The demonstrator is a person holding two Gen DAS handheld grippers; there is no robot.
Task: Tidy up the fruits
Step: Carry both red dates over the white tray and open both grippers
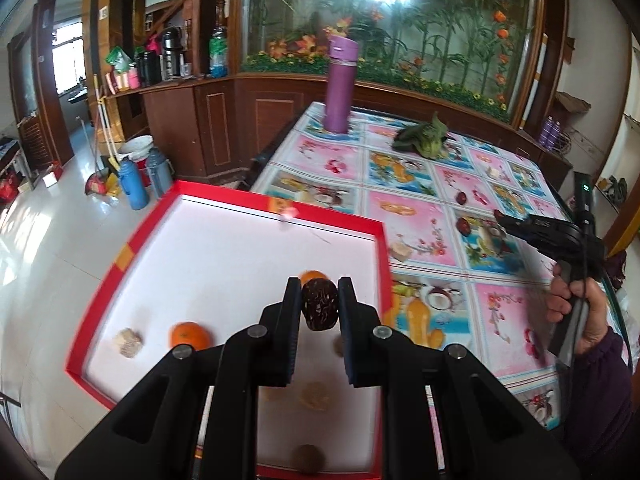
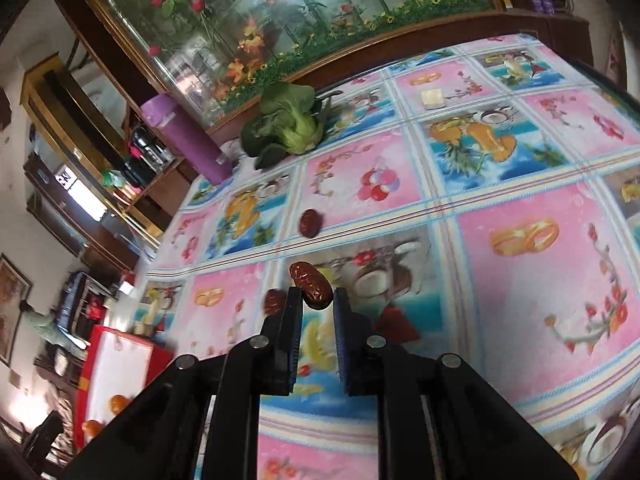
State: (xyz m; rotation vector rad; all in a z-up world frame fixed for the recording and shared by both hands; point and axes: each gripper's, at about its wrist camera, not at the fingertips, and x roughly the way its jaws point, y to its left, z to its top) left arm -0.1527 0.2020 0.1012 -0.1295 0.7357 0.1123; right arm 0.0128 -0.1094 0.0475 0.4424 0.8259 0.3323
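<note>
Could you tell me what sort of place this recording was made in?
Most likely a home's dining or living room: a table under a fruit-print tablecloth, a wooden sideboard with thermos flasks, and a large glass case of artificial flowers behind it.

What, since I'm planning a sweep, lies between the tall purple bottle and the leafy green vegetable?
Nothing: only bare patterned tablecloth separates the tall purple bottle from the leafy green vegetable, in both wrist views.

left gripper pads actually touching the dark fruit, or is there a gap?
Touching. The left wrist view shows the dark fruit pinched between both pads of the left gripper, no gap on either side, held above the red box.
</note>
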